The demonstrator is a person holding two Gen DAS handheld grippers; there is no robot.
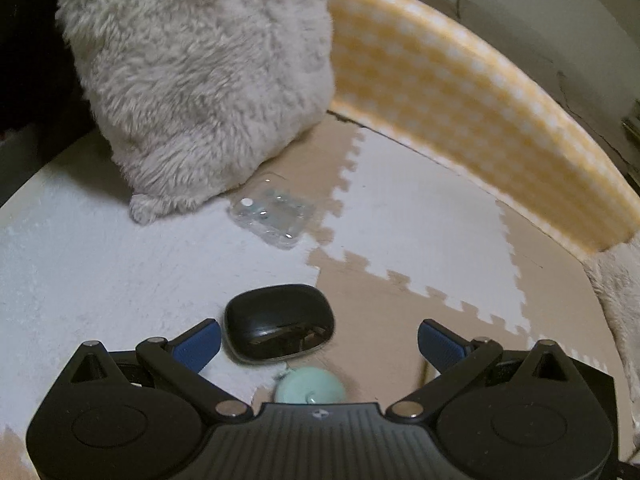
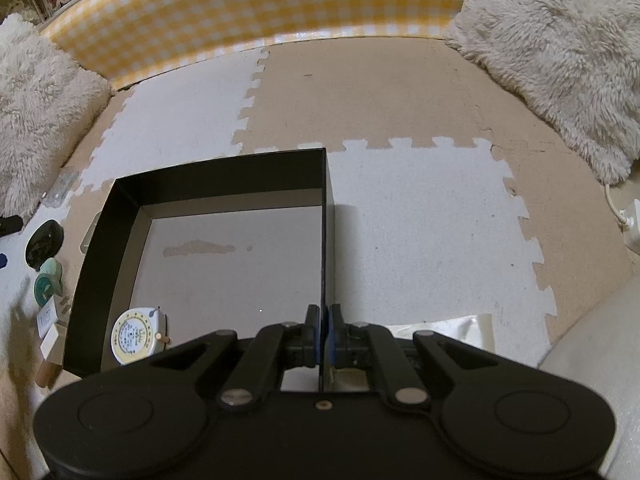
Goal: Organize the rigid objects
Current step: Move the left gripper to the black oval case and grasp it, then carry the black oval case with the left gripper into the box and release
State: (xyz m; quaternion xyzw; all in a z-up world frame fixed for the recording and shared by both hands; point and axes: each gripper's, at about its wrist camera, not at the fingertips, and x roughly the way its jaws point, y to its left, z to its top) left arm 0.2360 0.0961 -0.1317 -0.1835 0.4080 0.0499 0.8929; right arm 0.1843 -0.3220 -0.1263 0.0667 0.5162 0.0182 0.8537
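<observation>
The right gripper (image 2: 323, 336) has its jaws pressed together on the right-hand wall of a black open-topped box (image 2: 120, 240), one blue pad on the inside of the wall and one on the outside. The box sits on a foam puzzle mat (image 2: 420, 220) of white and tan tiles and stretches ahead of and to the left of those jaws. Inside it, on the pale grey floor, lies a single item: a round cream tape measure (image 2: 134, 336) with a printed dial, in the near left corner, well left of the jaws. The rest of the box floor shows only a tan scuffed patch.

The left gripper (image 1: 319, 340) has its jaws spread wide, holding nothing. Between them, closer to the left finger, rests a glossy black oval case (image 1: 279, 322) on the mat. Just behind it, nearer the gripper body, lies a mint-green round object (image 1: 310, 388), partly hidden by the body. Farther ahead of the jaws sits a clear plastic case (image 1: 272, 212), touching the foot of a fluffy beige cushion (image 1: 200, 80).

In the right wrist view the black oval case, the mint-green object and a few small white blocks (image 2: 50, 326) lie outside the box, along its left wall. A yellow checked border (image 2: 260, 12) runs along the far side of the mat.
</observation>
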